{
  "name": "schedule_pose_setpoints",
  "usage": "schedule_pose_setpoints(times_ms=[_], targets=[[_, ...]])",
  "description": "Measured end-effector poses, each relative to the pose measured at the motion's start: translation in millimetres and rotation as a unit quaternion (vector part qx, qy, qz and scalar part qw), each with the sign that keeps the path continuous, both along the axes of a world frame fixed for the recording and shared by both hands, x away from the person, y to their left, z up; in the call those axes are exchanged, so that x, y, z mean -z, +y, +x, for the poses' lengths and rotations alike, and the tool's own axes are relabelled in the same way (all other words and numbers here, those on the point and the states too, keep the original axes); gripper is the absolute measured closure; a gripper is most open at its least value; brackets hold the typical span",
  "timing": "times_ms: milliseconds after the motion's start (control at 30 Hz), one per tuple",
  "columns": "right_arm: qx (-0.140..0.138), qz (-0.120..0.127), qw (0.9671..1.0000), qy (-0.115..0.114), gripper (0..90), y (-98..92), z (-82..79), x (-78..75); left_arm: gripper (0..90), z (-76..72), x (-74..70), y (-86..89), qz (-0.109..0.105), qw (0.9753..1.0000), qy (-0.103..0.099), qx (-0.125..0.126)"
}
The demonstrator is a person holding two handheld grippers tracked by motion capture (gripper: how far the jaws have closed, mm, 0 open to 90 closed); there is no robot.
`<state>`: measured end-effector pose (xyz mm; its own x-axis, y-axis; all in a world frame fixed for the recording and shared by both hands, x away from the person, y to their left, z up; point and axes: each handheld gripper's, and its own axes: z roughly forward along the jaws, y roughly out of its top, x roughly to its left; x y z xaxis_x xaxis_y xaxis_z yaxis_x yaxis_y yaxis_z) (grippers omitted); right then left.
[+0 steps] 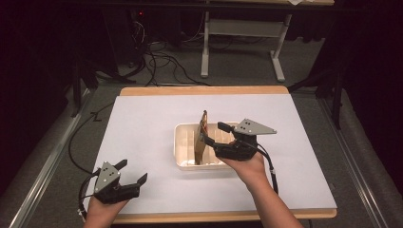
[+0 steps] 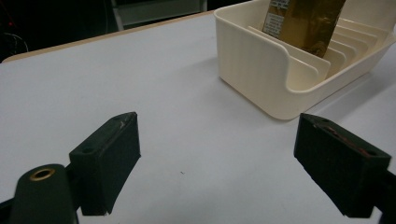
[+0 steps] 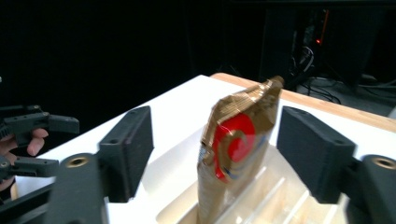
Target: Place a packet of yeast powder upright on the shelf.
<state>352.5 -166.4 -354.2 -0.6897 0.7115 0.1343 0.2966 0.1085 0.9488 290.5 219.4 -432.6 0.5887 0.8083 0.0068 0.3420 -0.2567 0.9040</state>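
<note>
Over the cream slotted tray (image 1: 183,142), the right gripper (image 1: 212,133) reaches level, jaws wide around one gold packet (image 1: 203,137) standing upright in it; the left gripper (image 1: 132,172) rests open nearer the worktop's (image 1: 142,123) front-left corner.

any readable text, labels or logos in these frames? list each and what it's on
No text can be read.
Gold snack packet standing in the cream slotted rack: red swirl logo, no legible words.
The packet's other face, in the left gripper view: a pale printed label panel, too small and blurred to read.
Tools, rack and table: no markings.
</note>
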Motion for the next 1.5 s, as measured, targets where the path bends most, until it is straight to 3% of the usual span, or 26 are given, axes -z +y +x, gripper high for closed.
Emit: schedule_pose_setpoints(times_ms=[167, 467, 567, 700, 933, 1100, 1167, 1267, 1333, 1433, 1467, 1500], targets=[[0.016, -0.004, 0.9998, 0.007, 17.8, -8.0, -1.2, 2.4, 15.0, 1.6, -2.2, 0.1, -0.002, 1.0000, -0.004, -0.002], [0.041, 0.000, 0.9992, 0.004, 15.1, -26.5, -6.9, 9.8, 15.0, 3.7, 2.0, -4.8, 0.008, 1.0000, 0.004, 0.004], [0.064, -0.020, 0.9977, -0.001, 15.0, -32.4, -10.1, 9.4, 15.0, 2.9, 0.8, -5.1, 0.008, 1.0000, 0.003, 0.004], [0.078, -0.023, 0.9967, -0.009, 14.3, -50.3, -17.0, 8.4, 15.0, 0.8, -0.8, -5.9, 0.011, 0.9999, -0.001, 0.004], [0.098, -0.034, 0.9946, -0.003, 12.0, -81.2, -25.7, 12.7, 14.8, 2.9, 0.0, -7.0, 0.017, 0.9999, 0.003, 0.003], [0.117, -0.024, 0.9928, 0.007, 12.0, -108.6, -33.9, 25.0, 14.8, 5.2, 4.3, -9.5, 0.024, 0.9994, 0.022, 0.008], [0.132, -0.027, 0.9908, 0.015, 12.0, -124.7, -40.0, 34.6, 14.6, 7.9, 8.6, -13.2, 0.041, 0.9984, 0.037, 0.014], [0.144, -0.027, 0.9890, 0.022, 12.0, -134.7, -45.2, 42.0, 14.6, 8.9, 9.2, -14.9, 0.049, 0.9980, 0.038, 0.014], [0.163, -0.031, 0.9855, 0.034, 11.9, -146.1, -53.7, 54.2, 14.6, 9.2, 9.6, -16.0, 0.058, 0.9975, 0.038, 0.014], [0.189, -0.023, 0.9812, 0.031, 11.3, -156.9, -70.3, 75.2, 14.6, 9.9, 10.2, -16.2, 0.067, 0.9967, 0.043, 0.016], [0.188, -0.024, 0.9810, 0.038, 11.2, -161.5, -76.5, 84.7, 14.6, 10.5, 10.1, -16.4, 0.067, 0.9967, 0.044, 0.015], [0.182, -0.029, 0.9807, 0.066, 10.8, -166.0, -78.4, 89.1, 14.6, 11.0, 10.4, -16.6, 0.066, 0.9967, 0.045, 0.015]])
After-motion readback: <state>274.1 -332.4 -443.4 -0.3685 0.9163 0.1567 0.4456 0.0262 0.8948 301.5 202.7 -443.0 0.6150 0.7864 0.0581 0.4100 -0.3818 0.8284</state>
